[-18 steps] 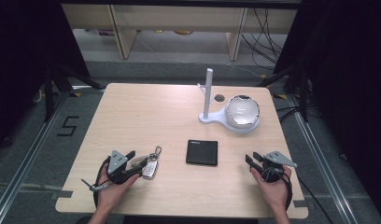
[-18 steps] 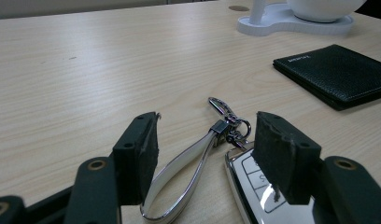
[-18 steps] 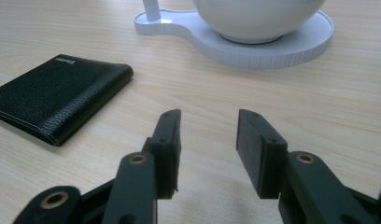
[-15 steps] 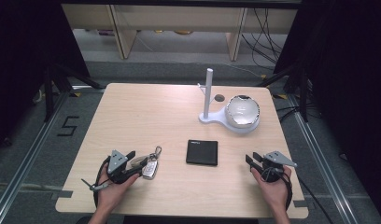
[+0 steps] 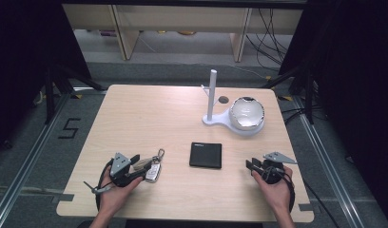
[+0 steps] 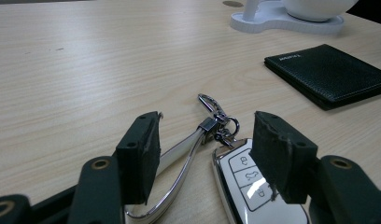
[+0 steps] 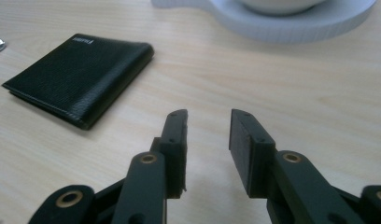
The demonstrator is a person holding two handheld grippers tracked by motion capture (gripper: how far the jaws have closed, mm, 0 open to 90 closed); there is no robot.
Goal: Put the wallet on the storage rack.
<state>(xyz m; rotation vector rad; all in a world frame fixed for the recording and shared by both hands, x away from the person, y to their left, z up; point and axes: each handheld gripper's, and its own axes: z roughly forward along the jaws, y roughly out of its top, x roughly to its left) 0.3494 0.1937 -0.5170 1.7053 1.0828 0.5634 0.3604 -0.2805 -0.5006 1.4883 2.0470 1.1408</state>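
- Light wood table point(image 5: 149, 114) in a dim room, shelving at the back, taped floor around.
- Left gripper point(image 6: 205, 156) down low at the near left edge, jaws spread wide with nothing pinched between the pads.
- Car key point(image 6: 254, 186) lying flat on the wood right between those jaws, white button face up, nearer the right-hand pad but not visibly squeezed by either.
- Looped key strap point(image 6: 179, 154) curling off the key beside the other pad, metal clip point(image 6: 212, 105) poking out just past the jaw tips.
- Looks like very early days: key not gripped, not lifted, pretty much everything left to do, starting with closing on it.
- Right gripper point(image 7: 207, 140) parked at the near right, jaws partly apart and empty, resting in the hand.
- Black wallet point(image 5: 205, 155) flat between the two grippers, near the right one, untouched.
- Farther back, white stand point(image 5: 216, 121) with an upright post and a shiny bowl point(image 5: 247, 112), well apart from the key.
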